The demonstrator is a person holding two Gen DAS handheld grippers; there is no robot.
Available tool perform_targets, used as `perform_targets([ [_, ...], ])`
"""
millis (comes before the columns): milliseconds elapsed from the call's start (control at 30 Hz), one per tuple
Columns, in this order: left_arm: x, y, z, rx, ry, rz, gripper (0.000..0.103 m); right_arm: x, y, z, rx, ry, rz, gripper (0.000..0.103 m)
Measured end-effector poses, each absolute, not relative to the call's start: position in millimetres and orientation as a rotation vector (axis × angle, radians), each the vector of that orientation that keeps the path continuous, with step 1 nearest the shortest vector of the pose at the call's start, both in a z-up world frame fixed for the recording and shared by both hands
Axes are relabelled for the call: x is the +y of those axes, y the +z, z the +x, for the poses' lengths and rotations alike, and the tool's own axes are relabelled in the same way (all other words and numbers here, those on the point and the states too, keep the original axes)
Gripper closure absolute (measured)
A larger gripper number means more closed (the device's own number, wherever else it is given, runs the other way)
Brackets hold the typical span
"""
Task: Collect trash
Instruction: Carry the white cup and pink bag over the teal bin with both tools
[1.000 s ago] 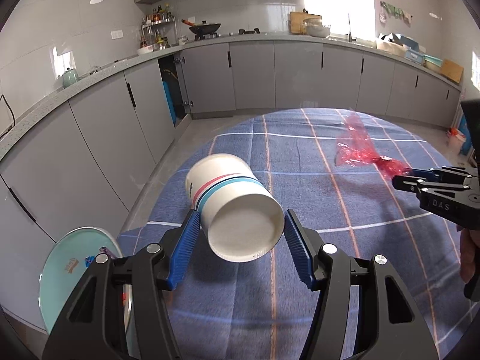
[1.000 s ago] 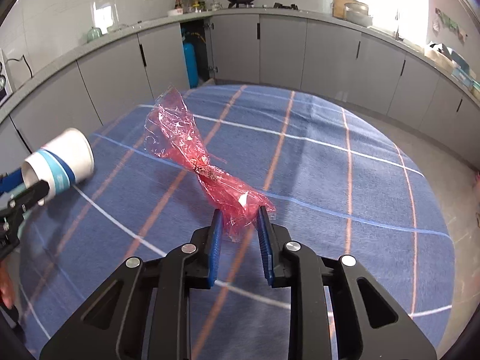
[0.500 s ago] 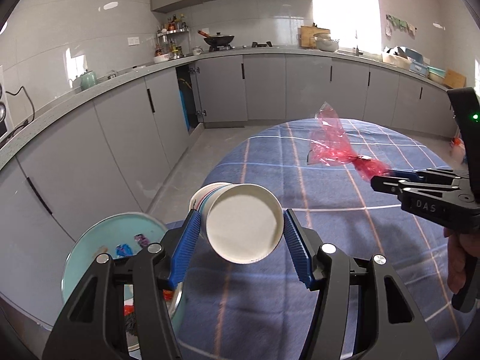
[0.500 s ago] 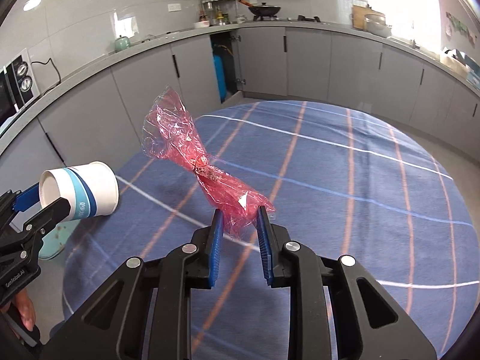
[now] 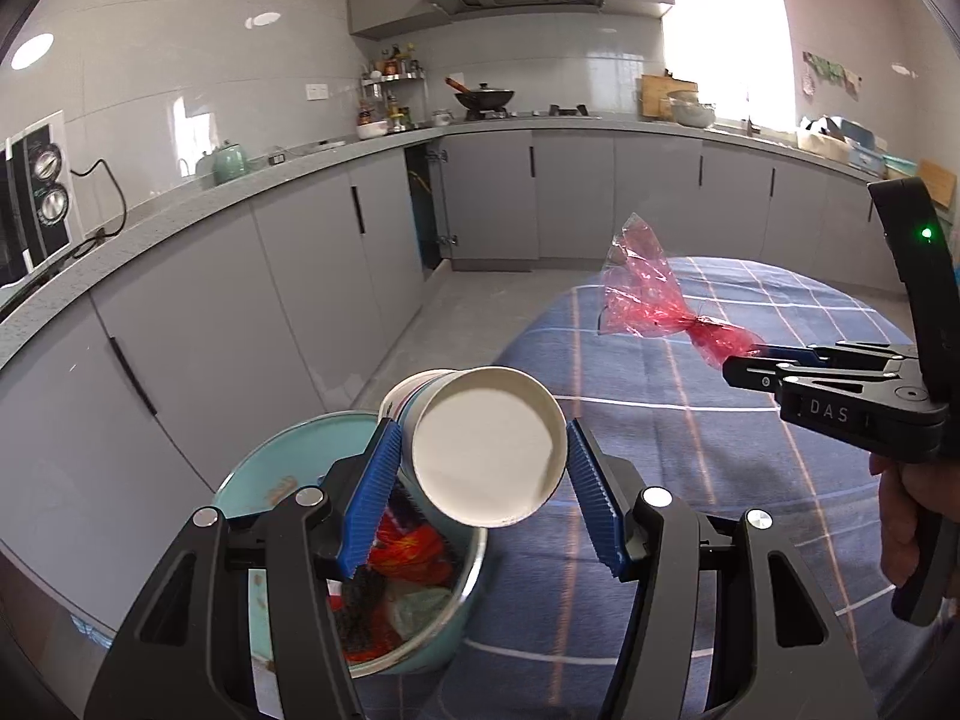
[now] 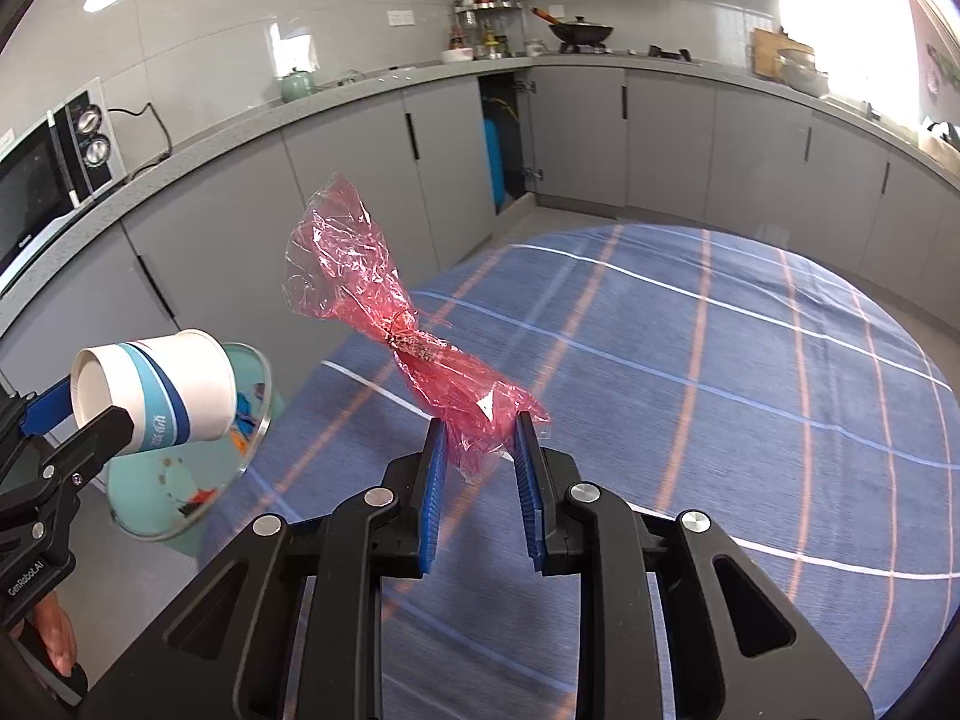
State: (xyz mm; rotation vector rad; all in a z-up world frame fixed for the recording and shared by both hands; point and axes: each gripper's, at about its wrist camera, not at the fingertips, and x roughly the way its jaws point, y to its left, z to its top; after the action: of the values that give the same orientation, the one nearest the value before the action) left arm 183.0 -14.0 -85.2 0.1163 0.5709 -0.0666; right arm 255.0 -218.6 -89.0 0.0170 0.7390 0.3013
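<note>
While 2 grippers grip: 1 paper cup [image 5: 489, 447], 1 red wrapper [image 6: 414, 336], 1 bin [image 5: 468, 594].

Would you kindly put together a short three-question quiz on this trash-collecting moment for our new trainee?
1. True or false: the paper cup is held with its base facing the left wrist camera.
2. Which item does the right gripper hold? A) red cellophane wrapper B) blue sponge C) glass jar
3. Fill in: below the left gripper stands a pale green ____ that already holds colourful rubbish.

Key:
1. True; the jaws press on its sides.
2. A, pinched at one end, off the checked tablecloth.
3. Bin.
</note>
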Motion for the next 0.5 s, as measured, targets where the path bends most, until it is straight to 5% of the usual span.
perform_targets([
  [500,31,-66,178,0.544,0.032,0.103,0.046,-158,-74,258,0.710,0.400,-0.013,0.080],
])
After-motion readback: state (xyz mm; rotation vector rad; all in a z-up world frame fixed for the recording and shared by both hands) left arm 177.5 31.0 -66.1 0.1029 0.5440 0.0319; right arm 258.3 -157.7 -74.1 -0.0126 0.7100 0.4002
